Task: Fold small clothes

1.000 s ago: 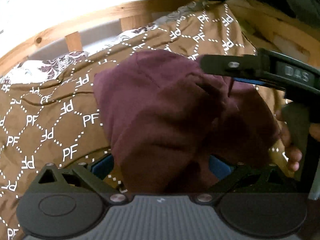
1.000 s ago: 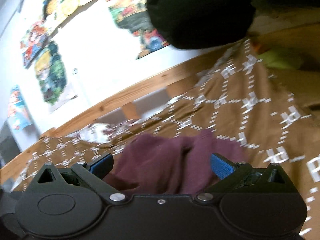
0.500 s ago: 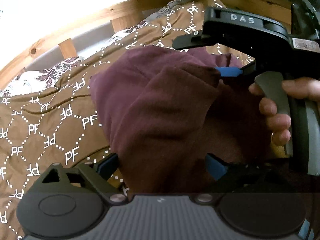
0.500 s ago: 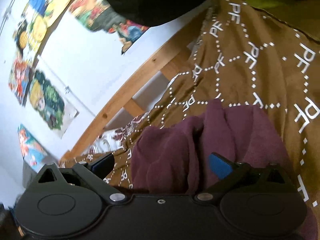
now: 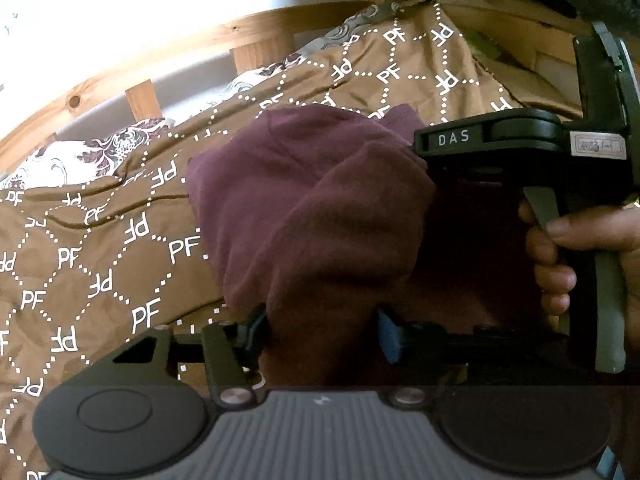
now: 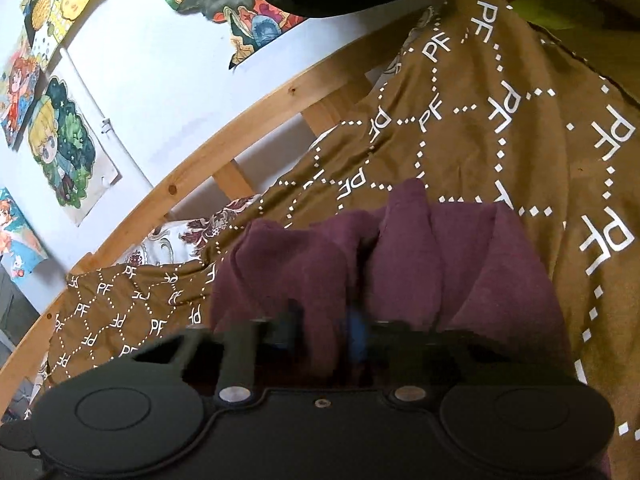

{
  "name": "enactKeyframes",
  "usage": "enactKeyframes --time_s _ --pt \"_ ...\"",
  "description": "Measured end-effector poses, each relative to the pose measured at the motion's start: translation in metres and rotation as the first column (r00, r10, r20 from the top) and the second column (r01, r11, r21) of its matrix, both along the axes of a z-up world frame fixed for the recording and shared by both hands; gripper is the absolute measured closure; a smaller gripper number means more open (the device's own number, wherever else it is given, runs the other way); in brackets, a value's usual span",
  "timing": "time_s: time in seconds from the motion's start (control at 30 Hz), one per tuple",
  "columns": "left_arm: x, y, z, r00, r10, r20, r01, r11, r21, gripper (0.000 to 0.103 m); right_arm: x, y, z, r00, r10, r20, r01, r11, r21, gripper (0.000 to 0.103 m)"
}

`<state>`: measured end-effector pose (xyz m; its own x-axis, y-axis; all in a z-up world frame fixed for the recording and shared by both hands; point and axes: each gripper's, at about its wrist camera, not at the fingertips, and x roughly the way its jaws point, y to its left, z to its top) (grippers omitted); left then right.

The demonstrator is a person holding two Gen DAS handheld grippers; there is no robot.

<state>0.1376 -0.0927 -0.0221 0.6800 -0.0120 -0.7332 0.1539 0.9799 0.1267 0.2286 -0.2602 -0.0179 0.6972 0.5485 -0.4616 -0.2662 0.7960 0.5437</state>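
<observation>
left wrist view: maroon garment [image 5: 320, 216] is bunched on the brown pf blanket [image 5: 100, 256]; a fold is pinched by the left gripper [image 5: 324, 332]. right wrist view: the same cloth [image 6: 400, 264] is clamped by the right gripper [image 6: 324, 332], fingers nearly together. wooden bed rail [image 6: 224, 140] behind.

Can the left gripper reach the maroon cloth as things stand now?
Probably yes: the left gripper looks closed on a fold of the maroon cloth, and nothing lies between them.
</observation>
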Motion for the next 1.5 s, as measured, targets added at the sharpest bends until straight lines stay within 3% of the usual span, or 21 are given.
enactKeyframes --time_s 0.17,0.4,0.63,0.8,1.03,1.17,1.27,1.4,1.5 --pt "-0.006 0.002 0.005 1.000 -0.005 0.016 0.006 0.999 -0.048 0.058 -0.008 -0.002 0.011 0.997 0.005 0.075 -0.003 1.000 -0.026 0.091" --pt "-0.018 -0.013 0.012 0.995 -0.083 0.048 0.086 0.994 -0.071 0.060 -0.026 -0.015 0.037 0.987 -0.033 0.160 0.042 0.998 -0.054 0.091" --pt "-0.029 -0.039 0.009 0.982 -0.177 0.065 0.181 0.982 -0.060 0.059 -0.047 -0.049 0.046 0.985 -0.139 0.102 0.145 0.988 -0.057 0.092" --pt "-0.036 -0.044 0.005 0.974 -0.215 0.067 0.219 0.975 -0.048 0.049 -0.049 -0.064 0.041 0.982 -0.186 0.019 0.187 0.979 -0.083 0.095" --pt "-0.039 -0.037 0.003 0.972 -0.228 0.052 0.231 0.969 -0.081 0.048 -0.055 -0.063 0.039 0.981 -0.194 0.022 0.195 0.972 -0.131 0.096" --pt "-0.042 -0.035 0.005 0.969 -0.240 0.055 0.245 0.962 -0.117 0.040 -0.057 -0.066 0.035 0.977 -0.215 0.004 0.213 0.966 -0.144 0.096" --pt "-0.043 -0.029 0.008 0.970 -0.236 0.060 0.243 0.953 -0.180 0.032 -0.059 -0.068 0.035 0.974 -0.225 -0.002 0.222 0.964 -0.150 0.096" --pt "-0.044 -0.011 0.016 0.974 -0.208 0.088 0.225 0.914 -0.336 0.017 -0.065 -0.068 0.036 0.974 -0.227 0.001 0.225 0.961 -0.164 0.095" --pt "-0.045 -0.001 0.020 0.981 -0.157 0.115 0.189 0.908 -0.374 0.013 -0.070 -0.068 0.036 0.970 -0.245 0.000 0.240 0.953 -0.184 0.089"
